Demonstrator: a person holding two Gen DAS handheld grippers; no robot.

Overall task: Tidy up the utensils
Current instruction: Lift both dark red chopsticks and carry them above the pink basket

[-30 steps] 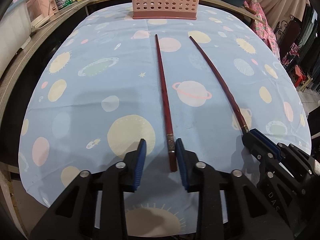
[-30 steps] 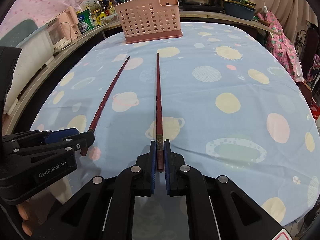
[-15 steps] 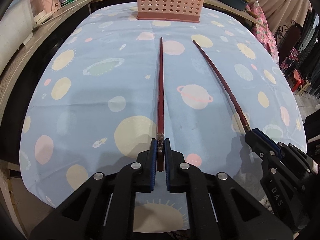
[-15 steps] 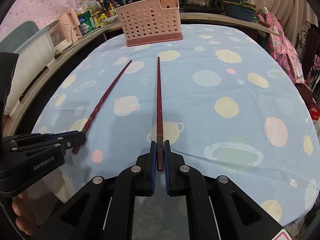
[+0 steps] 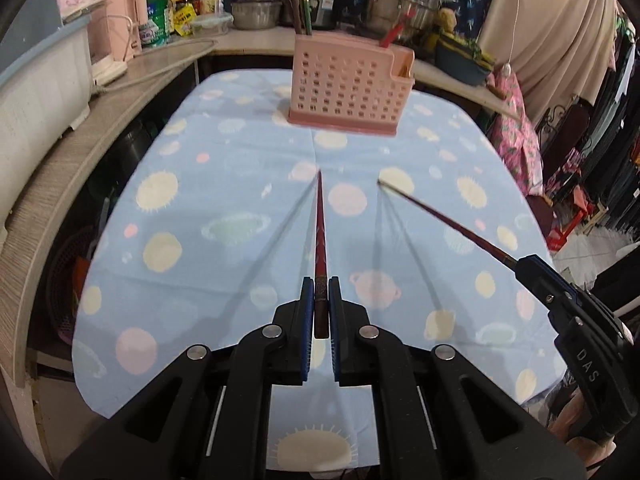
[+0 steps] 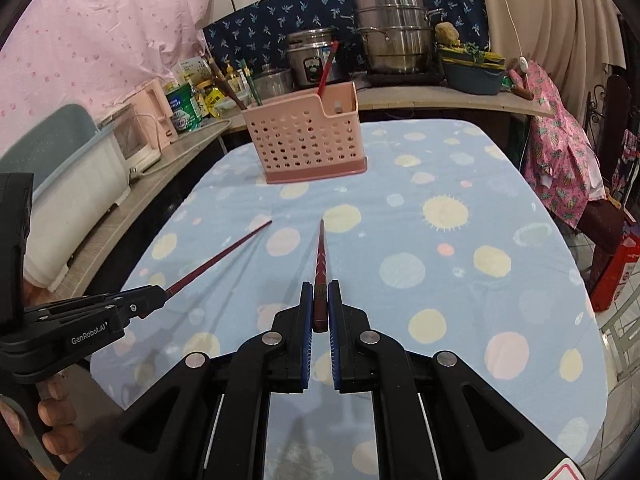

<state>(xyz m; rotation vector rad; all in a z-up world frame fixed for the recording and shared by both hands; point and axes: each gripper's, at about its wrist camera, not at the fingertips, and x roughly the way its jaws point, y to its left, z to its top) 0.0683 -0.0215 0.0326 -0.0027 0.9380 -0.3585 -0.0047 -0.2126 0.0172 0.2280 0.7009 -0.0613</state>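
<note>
My left gripper (image 5: pixel 320 300) is shut on the thick end of a dark red chopstick (image 5: pixel 320 232) and holds it above the blue tablecloth, tip pointing at the pink utensil basket (image 5: pixel 348 88). My right gripper (image 6: pixel 320 304) is shut on a second dark red chopstick (image 6: pixel 321 256), also lifted and pointing at the basket (image 6: pixel 308 140). Each gripper shows in the other's view, the right one (image 5: pixel 532 268) with its chopstick (image 5: pixel 440 216) and the left one (image 6: pixel 154 296) with its chopstick (image 6: pixel 220 256). The basket holds several utensils.
The table (image 5: pixel 200 208) carries a planet-pattern cloth. A counter (image 5: pixel 60 152) runs along the left with a white appliance and bottles. Pots (image 6: pixel 392 32) stand on the back shelf. Pink cloth (image 6: pixel 560 160) hangs at the right.
The left gripper shut on its chopstick. Both grippers then lifted their chopsticks off the cloth and tilted up, so the basket and back shelf came into view.
</note>
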